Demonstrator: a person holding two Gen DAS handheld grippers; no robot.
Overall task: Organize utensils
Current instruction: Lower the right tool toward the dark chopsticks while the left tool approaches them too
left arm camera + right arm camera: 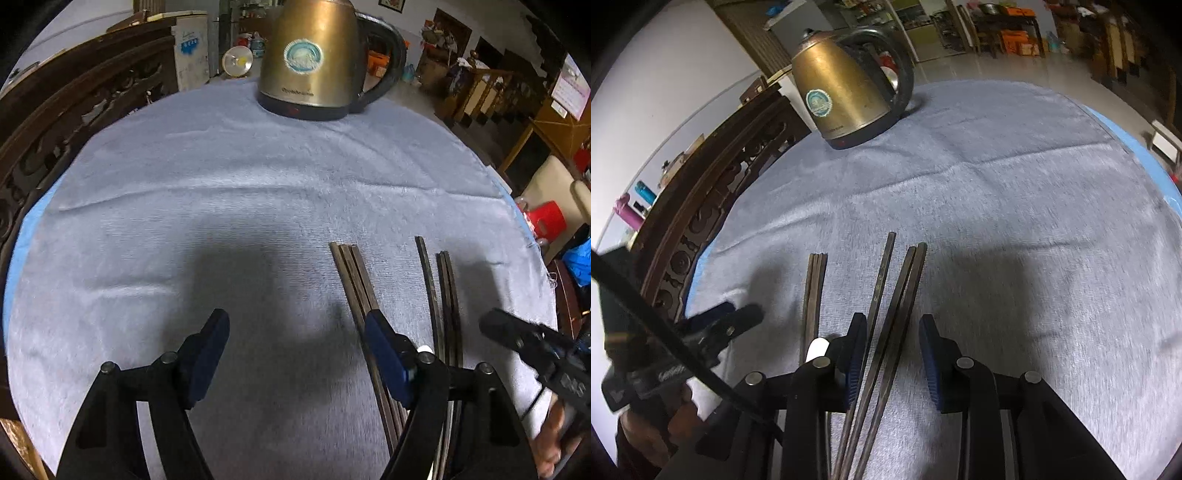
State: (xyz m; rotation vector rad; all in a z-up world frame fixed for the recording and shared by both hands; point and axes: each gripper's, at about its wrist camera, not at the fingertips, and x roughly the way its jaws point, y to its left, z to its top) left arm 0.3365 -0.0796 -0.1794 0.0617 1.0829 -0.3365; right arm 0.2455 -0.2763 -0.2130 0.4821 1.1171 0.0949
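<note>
— Where are you working?
— You're in a lived-in home, at a table spread with a grey-blue towel. A brass-coloured electric kettle stands on it, a carved dark wooden chair back sits beside it, and cluttered shelves line the tiled room beyond.

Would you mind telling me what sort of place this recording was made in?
Probably a lived-in home, likely a dining area: a towel-covered table with chopsticks, an electric kettle, and carved wooden furniture.
</note>
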